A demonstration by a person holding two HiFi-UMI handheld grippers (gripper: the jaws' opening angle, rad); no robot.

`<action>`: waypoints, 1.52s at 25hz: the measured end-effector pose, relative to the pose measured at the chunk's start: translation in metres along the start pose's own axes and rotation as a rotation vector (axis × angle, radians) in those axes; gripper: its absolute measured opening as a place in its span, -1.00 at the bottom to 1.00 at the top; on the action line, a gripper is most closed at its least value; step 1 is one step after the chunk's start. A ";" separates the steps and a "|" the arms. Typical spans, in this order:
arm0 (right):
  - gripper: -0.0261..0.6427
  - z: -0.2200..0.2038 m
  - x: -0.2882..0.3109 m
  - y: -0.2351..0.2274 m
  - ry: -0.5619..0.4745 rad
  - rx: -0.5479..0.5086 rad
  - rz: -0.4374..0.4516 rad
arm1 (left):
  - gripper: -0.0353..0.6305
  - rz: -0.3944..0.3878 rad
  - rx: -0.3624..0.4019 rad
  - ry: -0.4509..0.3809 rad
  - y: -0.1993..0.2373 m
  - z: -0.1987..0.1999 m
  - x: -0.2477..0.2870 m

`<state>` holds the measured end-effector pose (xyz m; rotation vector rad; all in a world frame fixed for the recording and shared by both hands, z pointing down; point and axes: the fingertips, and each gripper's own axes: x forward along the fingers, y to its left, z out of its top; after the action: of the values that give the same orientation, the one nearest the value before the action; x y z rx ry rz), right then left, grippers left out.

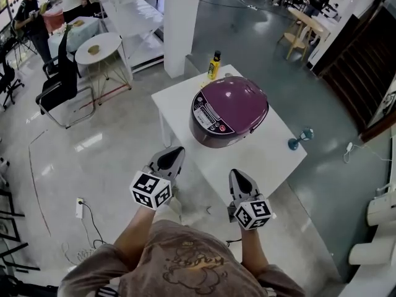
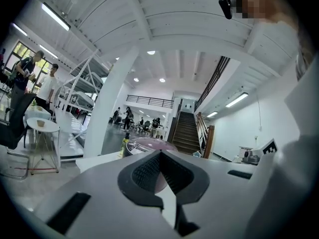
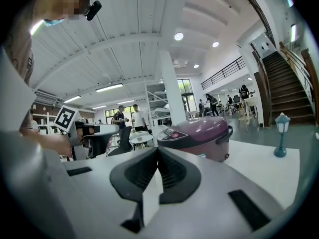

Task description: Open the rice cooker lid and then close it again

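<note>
A purple rice cooker (image 1: 229,111) with its lid down stands on a white table (image 1: 266,159); its control panel faces the near left. Both grippers hover in front of the table's near edge, apart from the cooker. My left gripper (image 1: 176,151) is shut and empty at the table's near-left corner. Shut and empty too, my right gripper (image 1: 236,173) is at the near edge. In the left gripper view the cooker (image 2: 149,144) shows just beyond the closed left gripper (image 2: 160,154). The right gripper view has the cooker (image 3: 199,133) ahead and right of the closed right gripper (image 3: 158,151).
A yellow bottle (image 1: 214,65) stands at the table's far corner and a small blue lamp figure (image 1: 299,138) at its right corner. A white pillar (image 1: 182,23) rises behind the table. A round white table (image 1: 99,47) and a black chair (image 1: 62,85) stand far left.
</note>
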<state>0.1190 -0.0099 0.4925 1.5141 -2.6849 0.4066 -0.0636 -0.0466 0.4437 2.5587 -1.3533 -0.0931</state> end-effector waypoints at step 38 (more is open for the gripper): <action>-0.91 0.068 0.151 -0.106 -0.058 0.024 -0.289 | -0.84 -0.321 -0.034 0.114 0.095 0.042 0.215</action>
<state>0.1365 -0.2046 0.4730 1.9113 -2.4529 0.3864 -0.0258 -0.2821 0.4386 2.6845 -0.8866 -0.0263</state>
